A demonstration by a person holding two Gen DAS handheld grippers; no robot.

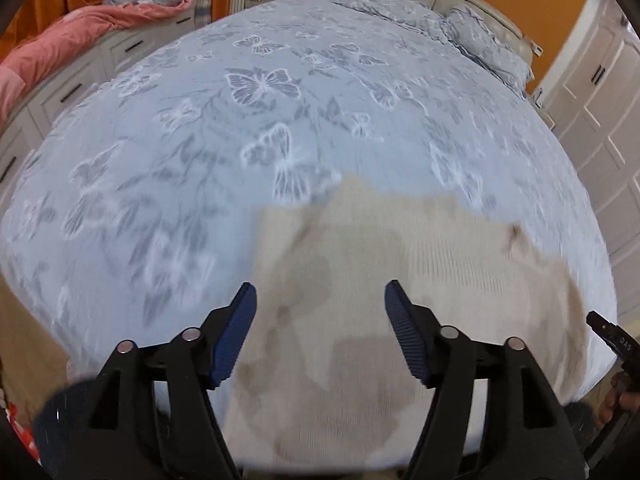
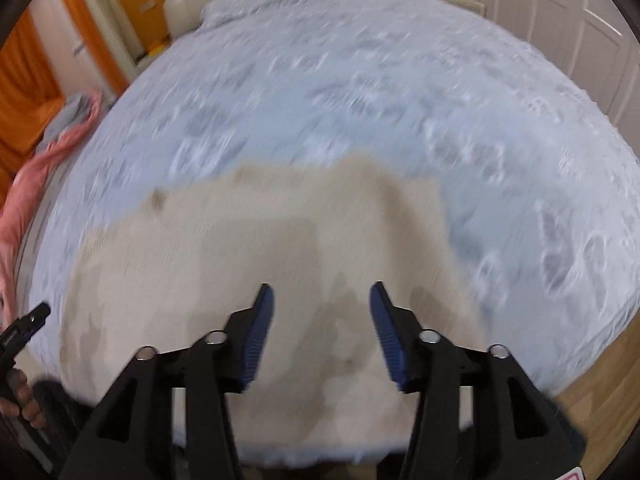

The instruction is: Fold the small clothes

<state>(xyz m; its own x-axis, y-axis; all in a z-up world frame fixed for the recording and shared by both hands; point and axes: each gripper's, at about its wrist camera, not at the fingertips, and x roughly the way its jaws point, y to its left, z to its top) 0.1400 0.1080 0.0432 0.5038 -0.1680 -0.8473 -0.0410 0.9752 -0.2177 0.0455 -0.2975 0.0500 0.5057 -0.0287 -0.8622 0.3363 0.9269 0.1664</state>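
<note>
A cream knitted garment [image 1: 400, 280] lies flat on the bed near its front edge, and it fills the lower middle of the right wrist view as well [image 2: 260, 248]. It carries a small dark mark [image 1: 514, 236] near one far corner. My left gripper [image 1: 320, 296] hangs above the garment's left part, open, with nothing between its blue pads. Over the garment's right part my right gripper [image 2: 322, 296] is open too and holds nothing. Each gripper shows at the edge of the other's view, the right one [image 1: 608, 336] and the left one [image 2: 24, 328]. Both pictures are blurred.
The bed [image 1: 280, 100] has a pale blue butterfly cover, with pillows [image 1: 460, 28] at the headboard. A pink quilt [image 1: 80, 40] lies on white drawers to the left. White wardrobe doors [image 1: 600, 120] stand to the right. Wooden floor [image 2: 600, 380] shows past the bed's corner.
</note>
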